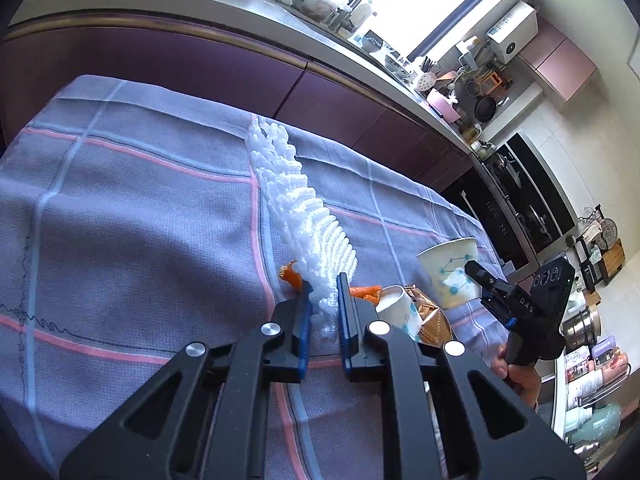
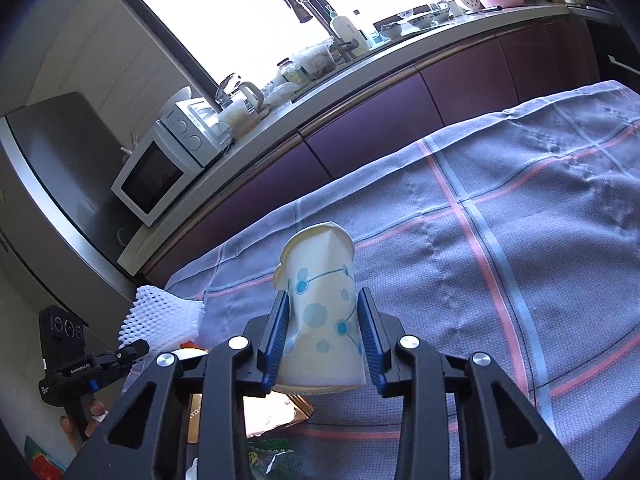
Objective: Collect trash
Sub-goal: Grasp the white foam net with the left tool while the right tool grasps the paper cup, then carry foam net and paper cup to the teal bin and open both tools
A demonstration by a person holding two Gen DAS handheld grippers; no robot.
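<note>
My left gripper (image 1: 323, 286) is shut on a long white foam fruit net (image 1: 298, 204) and holds it above the checked tablecloth (image 1: 140, 220). The net also shows in the right wrist view (image 2: 162, 318). My right gripper (image 2: 322, 300) is shut on a crumpled paper cup (image 2: 320, 312) with blue dots, lifted off the cloth. The cup and the right gripper (image 1: 474, 270) show in the left wrist view (image 1: 450, 270). Below lie orange peels (image 1: 290, 274), a second paper cup (image 1: 398, 308) on its side and a golden wrapper (image 1: 428, 314).
A purple cabinet with a cluttered counter (image 1: 328, 52) runs behind the table. A microwave (image 2: 156, 176) and a fridge (image 2: 52, 184) stand at the left in the right wrist view. More wrappers (image 2: 268, 452) lie under the right gripper.
</note>
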